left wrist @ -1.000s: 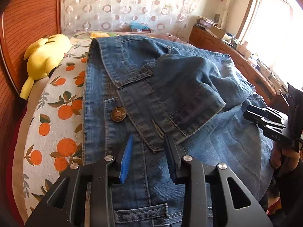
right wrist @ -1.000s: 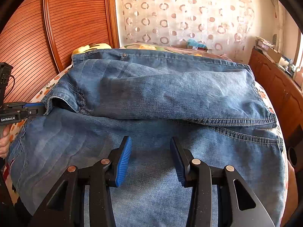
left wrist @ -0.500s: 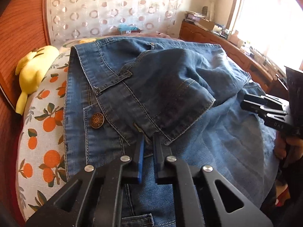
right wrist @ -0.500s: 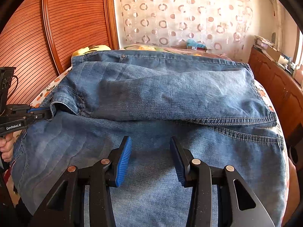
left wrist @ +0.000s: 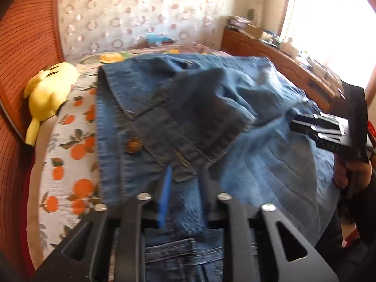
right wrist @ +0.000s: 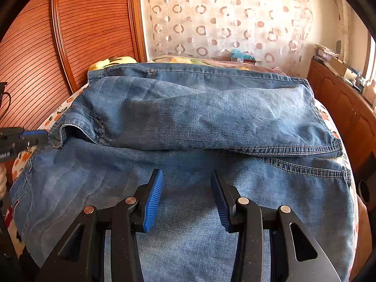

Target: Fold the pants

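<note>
Blue jeans (right wrist: 188,117) lie spread across the bed, one leg folded over the other. In the left wrist view the waist end faces me, with a brass button (left wrist: 132,143) and the fly flap (left wrist: 185,162). My left gripper (left wrist: 185,176) is opening, and the flap's lower corner lies between its fingertips without being pressed. It also shows at the left edge of the right wrist view, as the left gripper (right wrist: 35,136) beside the waist opening. My right gripper (right wrist: 185,176) hangs open over the flat denim of the near leg, holding nothing. The right gripper (left wrist: 317,129) shows sideways in the left wrist view, gripped by a hand (left wrist: 352,174).
A yellow plush toy (left wrist: 47,94) lies at the bed's left edge on the orange-print sheet (left wrist: 70,164). A slatted wooden panel (right wrist: 70,35) rises behind the bed. A wooden cabinet (right wrist: 340,108) with clutter on top runs along the right side.
The left gripper shut on the fly flap's corner half a second ago and has now opened off it, rolling a little. The right gripper has not moved.
</note>
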A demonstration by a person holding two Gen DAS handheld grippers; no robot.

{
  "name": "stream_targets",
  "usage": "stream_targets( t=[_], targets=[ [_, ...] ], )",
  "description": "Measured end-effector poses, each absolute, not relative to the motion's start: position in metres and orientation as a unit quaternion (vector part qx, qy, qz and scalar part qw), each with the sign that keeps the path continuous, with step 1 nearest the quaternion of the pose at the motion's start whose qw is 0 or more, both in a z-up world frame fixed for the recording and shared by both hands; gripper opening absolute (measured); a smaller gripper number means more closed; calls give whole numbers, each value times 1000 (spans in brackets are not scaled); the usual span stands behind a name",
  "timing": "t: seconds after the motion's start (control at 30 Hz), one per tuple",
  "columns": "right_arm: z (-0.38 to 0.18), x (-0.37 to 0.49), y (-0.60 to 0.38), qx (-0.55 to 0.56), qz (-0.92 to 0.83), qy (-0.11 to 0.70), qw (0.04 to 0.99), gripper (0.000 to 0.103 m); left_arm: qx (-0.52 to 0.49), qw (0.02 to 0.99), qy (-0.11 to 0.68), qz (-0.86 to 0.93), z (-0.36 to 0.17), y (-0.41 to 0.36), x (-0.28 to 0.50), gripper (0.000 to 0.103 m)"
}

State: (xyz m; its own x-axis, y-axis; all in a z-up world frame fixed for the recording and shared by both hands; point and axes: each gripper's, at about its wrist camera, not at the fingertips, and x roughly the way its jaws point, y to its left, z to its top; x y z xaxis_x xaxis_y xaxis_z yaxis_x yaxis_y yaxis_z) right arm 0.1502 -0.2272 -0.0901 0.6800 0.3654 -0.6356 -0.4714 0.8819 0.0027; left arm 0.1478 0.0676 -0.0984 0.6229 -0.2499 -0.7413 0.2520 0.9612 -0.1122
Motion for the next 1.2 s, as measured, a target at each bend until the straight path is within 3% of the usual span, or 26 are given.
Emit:
stream_targets(
  t=[0.07,0.43,0.73,0.77,0.93,1.2],
  targets=[
    [-90,150,-227,-81,230,328,913,44,12,900,411,-143,-102,59,150,46],
    [-89,149,-228,-72,228,326,915,44,95,891,425,-131,-113,28,176,47],
    [-91,150,-227,-67,230,326,915,44,82,900,412,-118,-109,47,170,20],
    [-91,150,-227,-67,229,326,915,44,81,904,404,-116,-106,49,167,7],
    [-91,150,-227,-64,229,326,915,44,79,928,357,-74,-85,70,150,4],
    [-91,151,-225,-64,228,329,914,44,62,918,386,-63,-95,100,149,10]
  ],
)
